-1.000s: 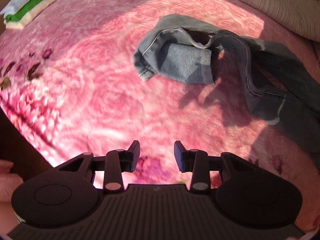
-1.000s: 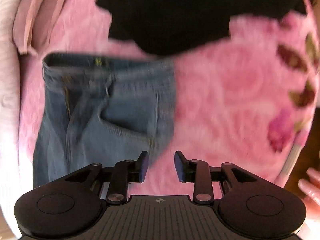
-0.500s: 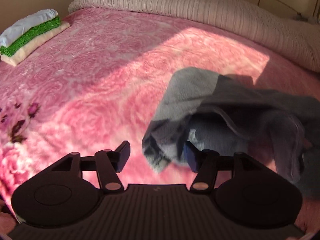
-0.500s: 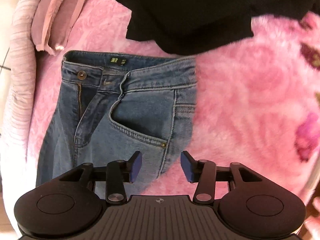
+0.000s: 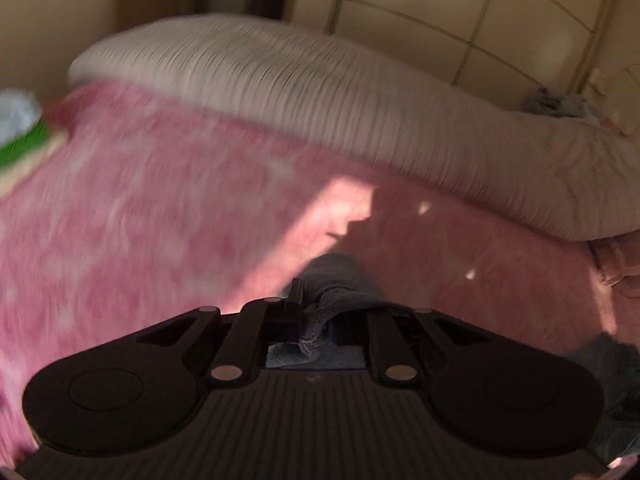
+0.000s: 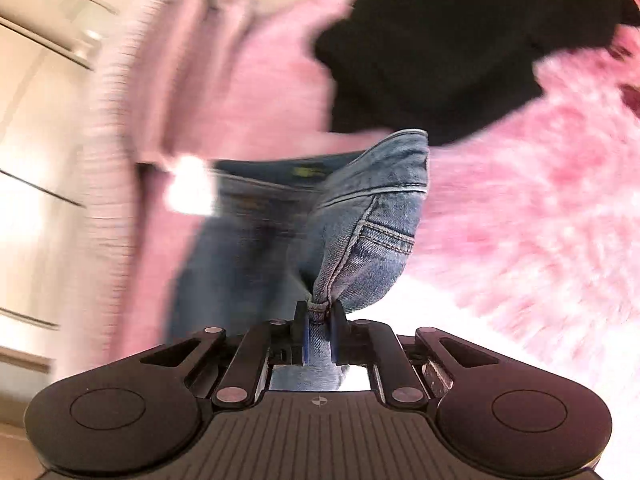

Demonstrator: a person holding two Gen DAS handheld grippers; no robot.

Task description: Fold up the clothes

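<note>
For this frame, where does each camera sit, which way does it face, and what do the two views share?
Left wrist: on the left gripper, facing across the pink blanket to the striped bolster; its fingers clamp the jeans.
Right wrist: on the right gripper, facing the jeans waistband and black garment; fingers shut on denim.
Shared: jeans, blanket.

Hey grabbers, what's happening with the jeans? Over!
Left gripper shut on jeans leg. Right gripper shut on waist end. Black garment lies just beyond.
</note>
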